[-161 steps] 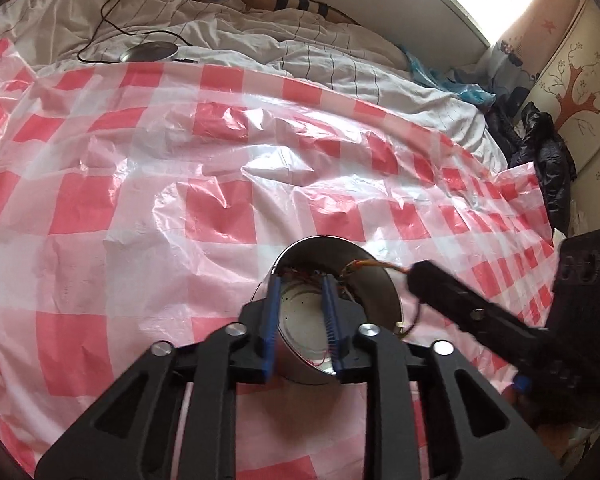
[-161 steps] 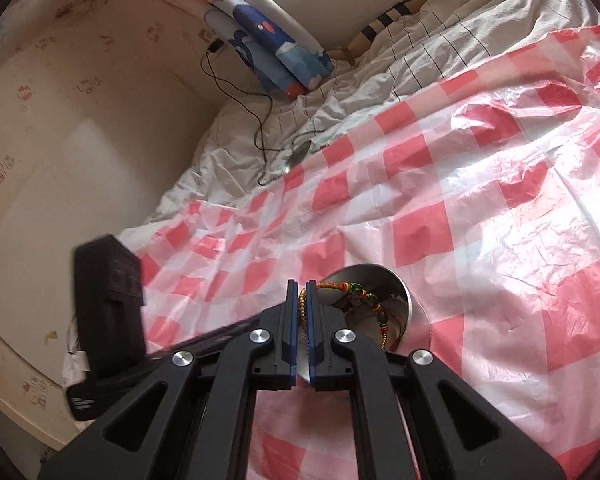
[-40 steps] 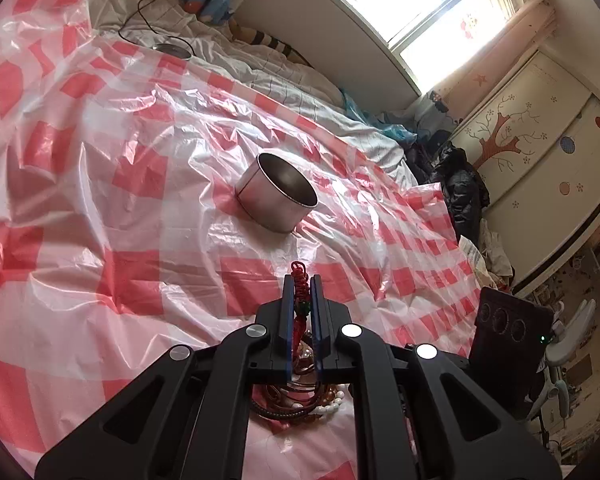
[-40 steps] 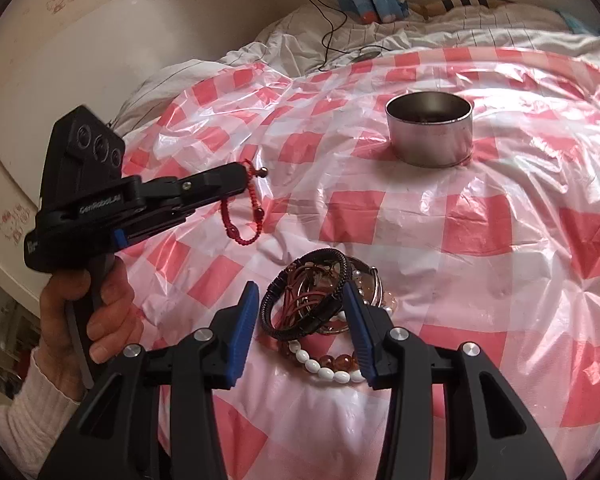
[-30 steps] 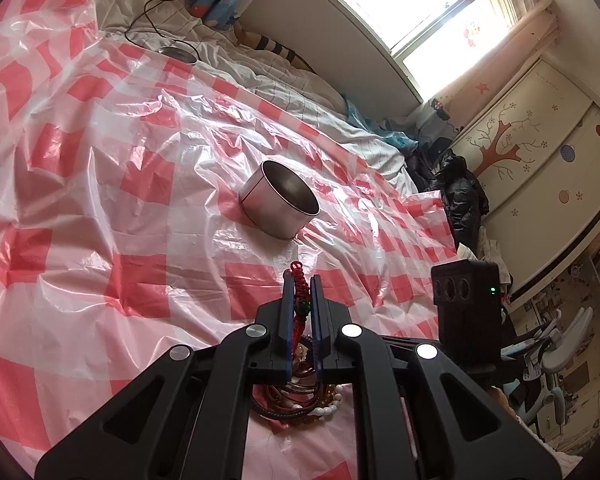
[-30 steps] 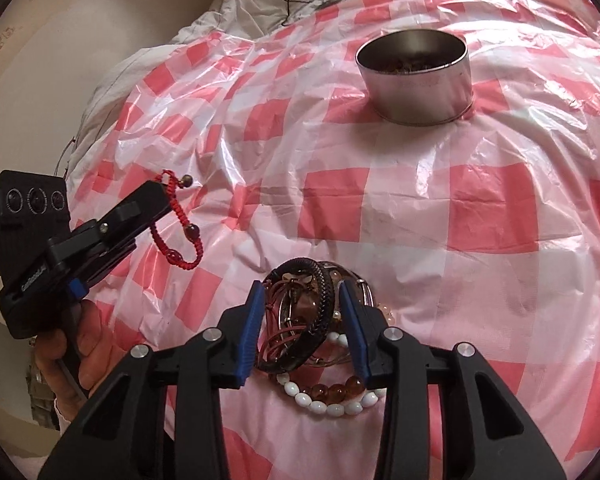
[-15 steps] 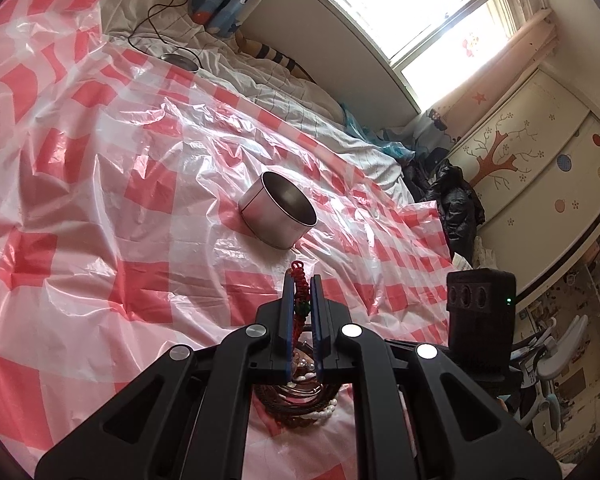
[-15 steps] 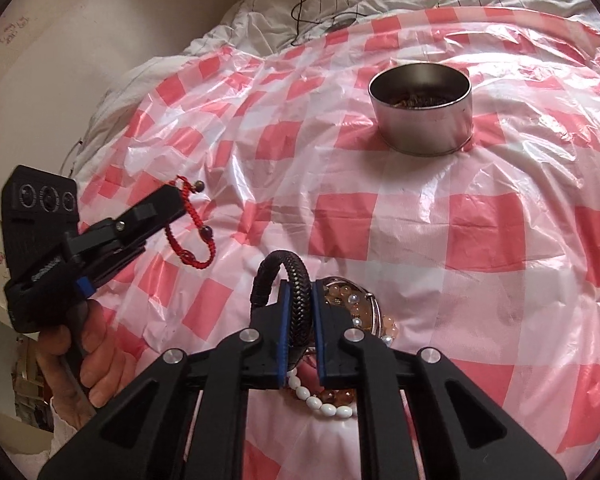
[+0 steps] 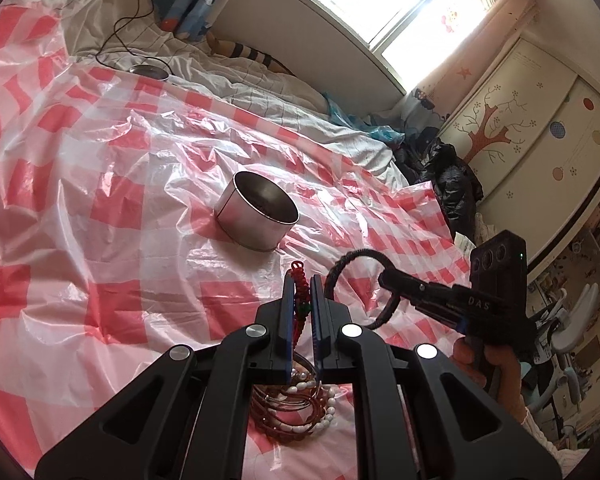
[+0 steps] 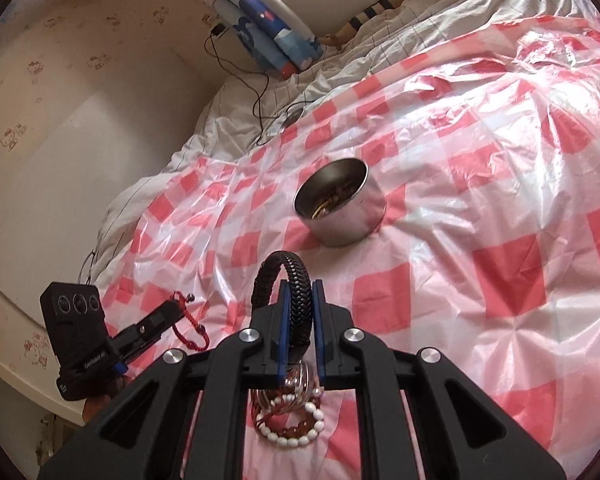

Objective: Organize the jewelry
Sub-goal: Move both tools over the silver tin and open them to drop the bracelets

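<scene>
My left gripper point(image 9: 301, 280) is shut on a red cord bracelet point(image 9: 299, 296) and holds it above the bed; it also shows in the right wrist view point(image 10: 171, 305) with the red bracelet point(image 10: 190, 330) dangling. My right gripper point(image 10: 297, 286) is shut on a black braided leather bracelet point(image 10: 282, 280), lifted off the pile; it shows in the left wrist view point(image 9: 382, 280) with the black bracelet point(image 9: 340, 272). A round metal tin point(image 9: 256, 216) point(image 10: 338, 208) stands on the checked sheet ahead, with jewelry inside. A pile of bead and wire bracelets point(image 9: 296, 408) point(image 10: 290, 416) lies under both grippers.
A red-and-white checked plastic sheet point(image 9: 100, 200) point(image 10: 500, 200) covers the bed. White bedding, a black cable and a small round disc point(image 9: 150, 71) lie at the far edge. Dark clothes point(image 9: 448, 176) are heaped by the cupboard on the right.
My right gripper has lifted the black braided bracelet up off the pile and tilted toward the tin. My left gripper still holds the red bracelet and has hardly moved.
</scene>
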